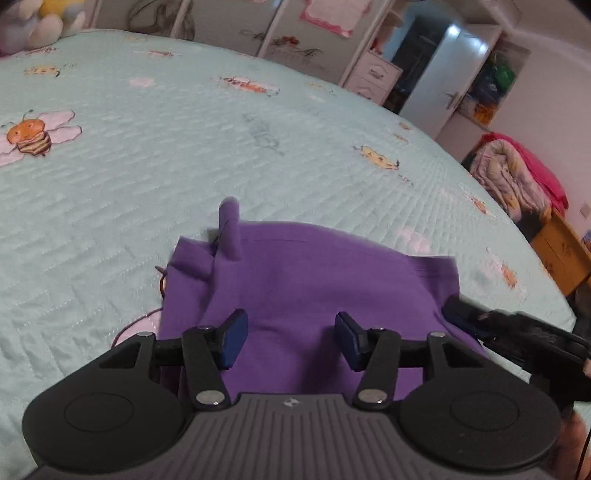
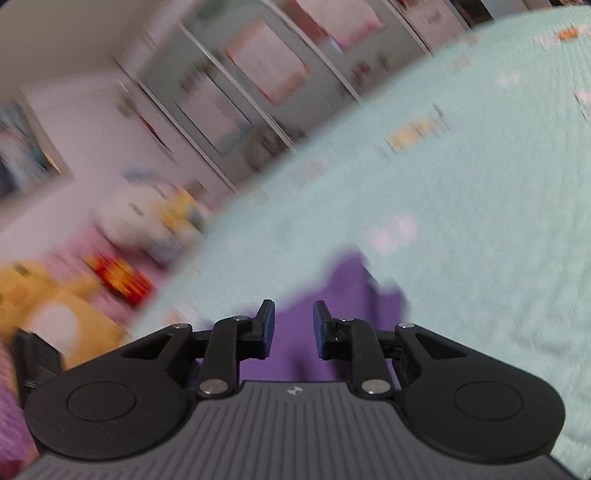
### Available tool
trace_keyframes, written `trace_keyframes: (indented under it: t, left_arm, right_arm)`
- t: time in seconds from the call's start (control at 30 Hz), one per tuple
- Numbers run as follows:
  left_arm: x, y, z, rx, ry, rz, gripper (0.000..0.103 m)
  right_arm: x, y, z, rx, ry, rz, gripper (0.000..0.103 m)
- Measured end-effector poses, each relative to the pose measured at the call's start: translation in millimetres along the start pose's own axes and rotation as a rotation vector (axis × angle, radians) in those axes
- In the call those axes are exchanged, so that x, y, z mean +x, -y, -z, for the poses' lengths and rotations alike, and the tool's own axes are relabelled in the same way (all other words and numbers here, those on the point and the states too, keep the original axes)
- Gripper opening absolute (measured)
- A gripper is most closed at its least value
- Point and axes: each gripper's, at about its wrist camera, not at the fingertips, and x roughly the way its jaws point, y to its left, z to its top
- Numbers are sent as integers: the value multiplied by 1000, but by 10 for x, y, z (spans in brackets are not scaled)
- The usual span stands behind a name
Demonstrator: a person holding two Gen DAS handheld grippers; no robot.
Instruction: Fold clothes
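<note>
Purple garment [image 1: 306,288] sits bunched at lower centre on the bedspread [image 1: 184,166]. Your left gripper [image 1: 291,338] gapes wide above it, gripping nothing; the right gripper [image 2: 293,326] is narrower, also bare. Pinch only the top layer and you'll likely undo the fold.

We are in a home bedroom, likely a child's: a wide bed [image 1: 221,155] under a mint quilt printed with cartoon bees [image 1: 31,138], plush toys [image 1: 33,22] at its head, white wardrobe doors [image 1: 229,26] with stickers, and bundled bedding [image 1: 509,177] beside it
</note>
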Motion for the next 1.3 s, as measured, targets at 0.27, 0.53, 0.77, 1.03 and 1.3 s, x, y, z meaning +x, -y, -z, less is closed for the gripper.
trace_keyframes:
  t: [0.27, 0.53, 0.77, 1.03, 1.3]
  left_arm:
    - [-502, -104, 18, -110, 40, 20, 64]
    - [-843, -236, 523, -148, -12, -81, 72]
    - [-1035, -219, 600, -186, 11, -71, 65]
    - [-1390, -40, 919, -168, 28, -8, 45]
    - [-1582, -210, 1173, -298, -31, 19, 45]
  right_arm:
    - [-421, 20, 28, 43, 50, -59, 30]
    - [-770, -156, 363, 13, -14, -12, 41]
    - [-1259, -387, 721, 23, -19, -87, 42]
    - [-1696, -320, 1027, 101, -21, -141, 42]
    - [-2002, -123, 1126, 157, -10, -70, 46]
